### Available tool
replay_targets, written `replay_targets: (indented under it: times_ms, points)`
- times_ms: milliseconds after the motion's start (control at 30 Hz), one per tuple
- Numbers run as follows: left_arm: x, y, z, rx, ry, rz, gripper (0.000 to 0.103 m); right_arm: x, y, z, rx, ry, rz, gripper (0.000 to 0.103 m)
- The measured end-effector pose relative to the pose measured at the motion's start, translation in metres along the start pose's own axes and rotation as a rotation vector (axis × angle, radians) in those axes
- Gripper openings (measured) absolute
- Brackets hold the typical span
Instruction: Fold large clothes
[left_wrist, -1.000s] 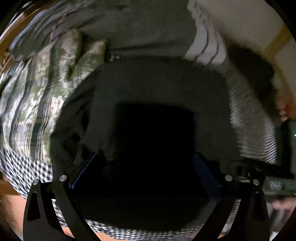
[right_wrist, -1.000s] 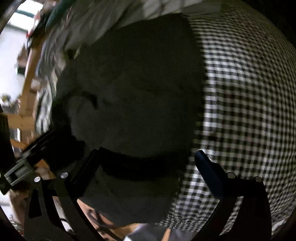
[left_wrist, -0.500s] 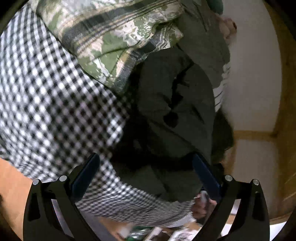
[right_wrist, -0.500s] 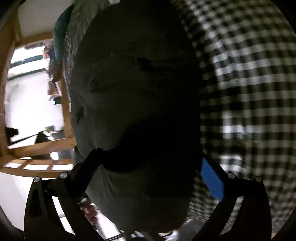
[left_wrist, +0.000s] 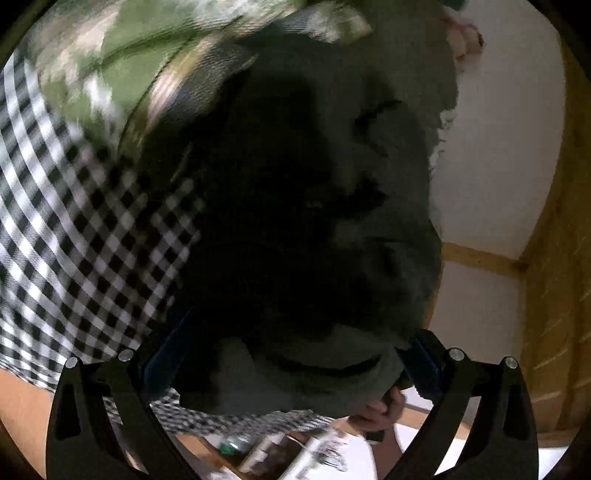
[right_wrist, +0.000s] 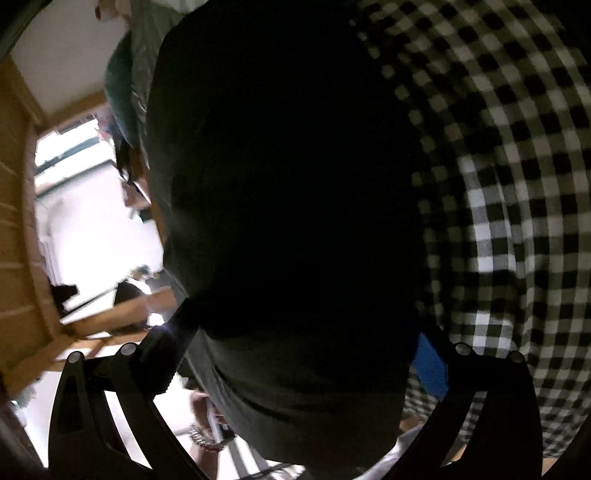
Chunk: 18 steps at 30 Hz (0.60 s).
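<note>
A dark grey-green garment (left_wrist: 332, 184), bundled thick, fills the middle of the left wrist view. My left gripper (left_wrist: 295, 354) is open wide and the bundle's near edge sits between its blue-padded fingers (left_wrist: 421, 358). In the right wrist view the same garment (right_wrist: 288, 166) is a dark mass. My right gripper (right_wrist: 299, 350) also stands open, straddling the bundle's edge, one blue pad (right_wrist: 430, 369) showing. The grippers face each other across the bundle. A hand (left_wrist: 384, 406) shows beyond it, and a hand with a wristwatch (right_wrist: 203, 417) shows in the right view.
A black-and-white checked sheet (left_wrist: 74, 221) lies left of the bundle and covers the right side in the right wrist view (right_wrist: 517, 184). A green patterned cloth (left_wrist: 129, 55) is behind it. White wall (left_wrist: 498, 147) and wooden frame (left_wrist: 554, 258) stand at the right.
Both cameras have swung from looking down on the flat garment to side-on views. The garment now reads as a thick bundle between the two grippers. Finger spacing is unchanged.
</note>
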<state>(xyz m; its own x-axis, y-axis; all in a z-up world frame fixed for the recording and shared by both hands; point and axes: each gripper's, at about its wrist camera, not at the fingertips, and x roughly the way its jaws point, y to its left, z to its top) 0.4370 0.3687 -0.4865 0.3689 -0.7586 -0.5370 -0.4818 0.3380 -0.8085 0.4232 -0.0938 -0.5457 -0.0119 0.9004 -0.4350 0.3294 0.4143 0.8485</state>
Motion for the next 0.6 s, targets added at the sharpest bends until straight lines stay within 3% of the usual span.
replay_targets:
  times_ms: [100, 267, 467, 600]
  points:
    - [0.023, 0.011, 0.005, -0.051, 0.068, -0.036, 0.099, 0.01, 0.002, 0.005, -0.009, 0.004, -0.058, 0.102]
    - [0.046, 0.001, 0.015, -0.02, 0.121, 0.027, 0.099, 0.02, 0.014, 0.013, -0.04, 0.066, -0.133, 0.101]
    - [0.045, -0.009, 0.011, 0.021, 0.119, 0.059, 0.096, 0.006, 0.012, 0.01, 0.021, 0.068, -0.079, 0.101]
    - [0.051, -0.01, 0.008, 0.037, 0.124, 0.057, 0.09, 0.013, 0.005, 0.01, -0.001, 0.064, -0.101, 0.101]
